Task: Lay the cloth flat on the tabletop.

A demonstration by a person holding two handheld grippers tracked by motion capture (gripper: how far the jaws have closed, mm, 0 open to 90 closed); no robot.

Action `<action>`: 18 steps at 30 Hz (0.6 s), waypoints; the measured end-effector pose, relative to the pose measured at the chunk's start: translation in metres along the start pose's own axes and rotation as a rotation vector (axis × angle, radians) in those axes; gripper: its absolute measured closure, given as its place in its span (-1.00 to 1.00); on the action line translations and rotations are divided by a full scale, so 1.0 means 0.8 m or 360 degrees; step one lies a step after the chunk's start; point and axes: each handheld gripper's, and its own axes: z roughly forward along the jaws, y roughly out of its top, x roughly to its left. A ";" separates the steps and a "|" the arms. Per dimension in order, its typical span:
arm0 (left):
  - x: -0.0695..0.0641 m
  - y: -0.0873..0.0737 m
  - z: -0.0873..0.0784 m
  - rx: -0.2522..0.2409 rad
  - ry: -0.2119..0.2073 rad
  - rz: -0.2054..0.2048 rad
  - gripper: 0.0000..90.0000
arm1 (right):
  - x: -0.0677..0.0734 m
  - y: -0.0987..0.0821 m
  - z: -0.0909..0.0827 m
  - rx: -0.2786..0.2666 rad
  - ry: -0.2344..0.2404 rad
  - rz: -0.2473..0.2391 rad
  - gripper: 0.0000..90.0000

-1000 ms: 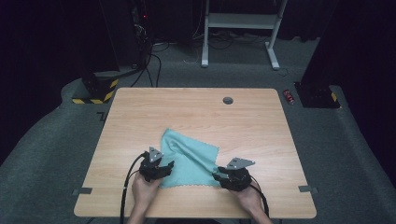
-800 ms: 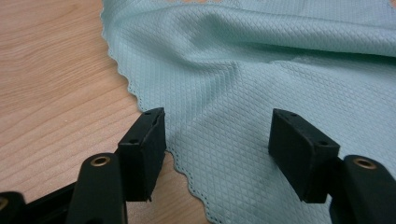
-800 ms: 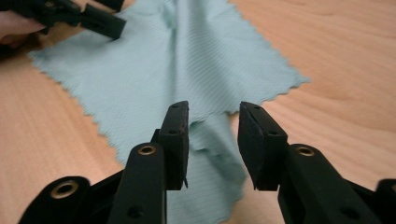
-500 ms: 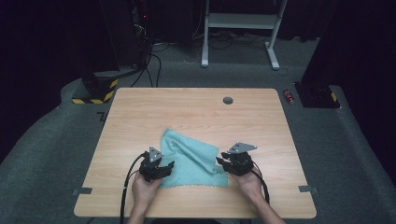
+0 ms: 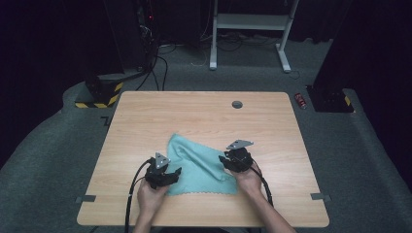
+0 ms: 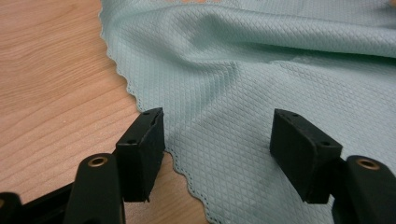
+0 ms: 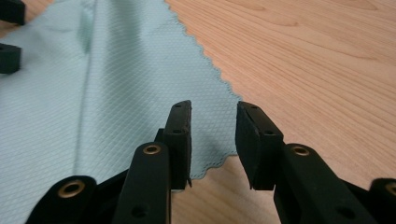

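Observation:
A teal cloth [image 5: 199, 165] lies rumpled on the wooden table [image 5: 194, 116], near the front edge. My left gripper [image 5: 175, 172] rests at the cloth's left edge. Its jaws stand wide open [image 6: 217, 140] over the scalloped hem of the cloth [image 6: 243, 70], and the pads touch nothing. My right gripper [image 5: 224, 161] is at the cloth's right edge. Its jaws [image 7: 212, 135] have just been closing. A narrow gap is left between them, straddling the hem of the cloth [image 7: 93, 93], and the pads do not press on it.
A round grey grommet [image 5: 237, 104] sits in the table near its far edge. Bare wood lies on every side of the cloth. A red can [image 5: 301, 100] lies on the floor past the far right corner. A white frame [image 5: 252, 29] stands behind.
My right gripper has moved away from me along the cloth's right edge, from near the front corner to farther up. Its jaws have narrowed. The left gripper has stayed put.

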 end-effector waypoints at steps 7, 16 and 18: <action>0.000 0.000 0.000 0.0001 0.0000 0.0001 -0.21 | -0.009 0.000 0.011 0.0040 -0.0037 0.0041 0.48; 0.000 0.000 0.000 0.0002 -0.0001 0.0003 -0.21 | -0.014 0.001 0.019 0.0082 -0.0050 0.0049 0.63; 0.000 0.000 0.000 0.0001 -0.0001 0.0001 -0.21 | -0.014 0.002 0.020 0.0080 -0.0047 0.0035 0.71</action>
